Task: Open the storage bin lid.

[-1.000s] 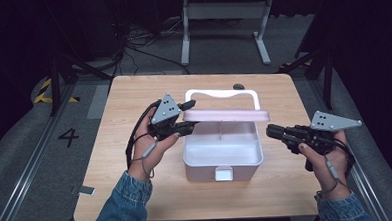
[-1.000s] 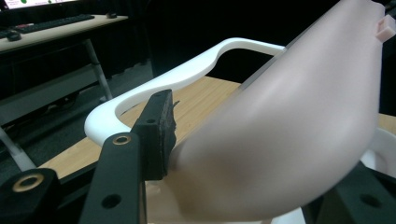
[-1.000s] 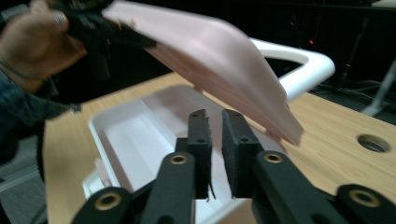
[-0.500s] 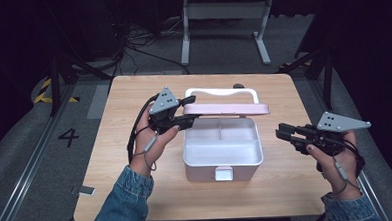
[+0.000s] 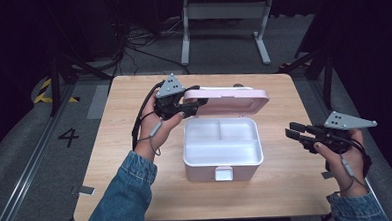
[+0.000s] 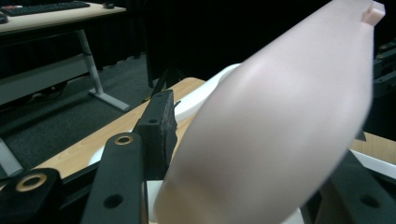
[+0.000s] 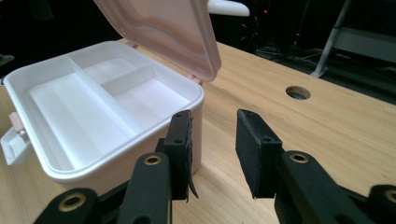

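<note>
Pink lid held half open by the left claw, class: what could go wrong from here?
1. The left claw grips the pink lid only at its left end; if it slips, the lid may drop shut on the white box.
2. The right claw hangs open beside the box, not steadying it, so lifting the lid further could tip or drag the box.

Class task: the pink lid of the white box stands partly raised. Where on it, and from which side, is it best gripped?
Probably the lid's free left edge, coming from the box's left, where the left gripper holds it. That thin rim fits between the jaws, and the rear hinge leaves it free to swing.
</note>
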Available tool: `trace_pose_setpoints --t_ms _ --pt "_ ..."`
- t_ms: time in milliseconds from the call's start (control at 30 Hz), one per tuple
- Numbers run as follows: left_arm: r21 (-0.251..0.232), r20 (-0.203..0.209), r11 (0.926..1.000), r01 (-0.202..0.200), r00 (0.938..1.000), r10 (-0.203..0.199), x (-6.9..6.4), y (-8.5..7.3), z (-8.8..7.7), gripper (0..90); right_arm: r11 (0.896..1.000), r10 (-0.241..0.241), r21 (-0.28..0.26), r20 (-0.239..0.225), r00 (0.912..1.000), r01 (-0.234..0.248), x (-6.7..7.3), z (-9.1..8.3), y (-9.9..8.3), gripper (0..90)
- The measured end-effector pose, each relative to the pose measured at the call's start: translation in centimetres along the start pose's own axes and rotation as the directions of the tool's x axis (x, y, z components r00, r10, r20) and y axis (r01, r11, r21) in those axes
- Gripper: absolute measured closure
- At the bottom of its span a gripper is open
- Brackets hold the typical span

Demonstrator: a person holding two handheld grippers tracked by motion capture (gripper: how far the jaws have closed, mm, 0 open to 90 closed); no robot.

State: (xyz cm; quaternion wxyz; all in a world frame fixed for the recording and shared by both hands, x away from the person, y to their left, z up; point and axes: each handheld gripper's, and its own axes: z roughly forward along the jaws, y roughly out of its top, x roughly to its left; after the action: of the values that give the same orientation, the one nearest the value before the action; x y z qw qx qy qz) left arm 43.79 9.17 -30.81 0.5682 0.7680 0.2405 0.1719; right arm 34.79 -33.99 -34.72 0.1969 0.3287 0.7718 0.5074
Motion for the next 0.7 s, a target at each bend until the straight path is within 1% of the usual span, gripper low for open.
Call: trace_pose_setpoints --t_ms 100,233,367,433,633,700 --pt "0.004 -0.001 1.0000 0.008 1.0000 -0.008 0.4 0.2 0.3 53.5 1.000 0.009 0.010 0.004 0.9999 -0.009 -0.5 0.2 -0.4 66.3" --pt "-0.009 -0.004 0.9999 0.010 0.9999 -0.010 0.9 0.4 0.8 53.3 0.999 0.023 0.025 0.010 0.9997 -0.023 -0.8 0.2 -0.7 65.4" --pt "-0.017 -0.001 0.9996 0.024 0.9997 -0.024 1.2 0.6 1.4 53.3 0.999 0.025 0.031 0.015 0.9996 -0.026 -1.1 0.4 -0.8 65.2" --pt "-0.014 -0.011 0.9997 0.020 0.9997 -0.021 1.4 0.7 1.6 52.9 0.999 0.027 0.038 0.015 0.9995 -0.027 -1.2 0.6 -1.0 64.6" --pt "-0.006 -0.029 0.9994 0.033 0.9991 -0.033 2.1 0.9 2.1 52.8 0.998 0.037 0.060 0.014 0.9992 -0.038 -1.6 1.1 -1.4 63.8" --pt "-0.009 -0.042 0.9993 0.035 0.9985 -0.035 2.4 1.0 2.3 50.1 0.997 0.035 0.065 0.014 0.9993 -0.036 -1.6 1.3 -1.5 63.8"
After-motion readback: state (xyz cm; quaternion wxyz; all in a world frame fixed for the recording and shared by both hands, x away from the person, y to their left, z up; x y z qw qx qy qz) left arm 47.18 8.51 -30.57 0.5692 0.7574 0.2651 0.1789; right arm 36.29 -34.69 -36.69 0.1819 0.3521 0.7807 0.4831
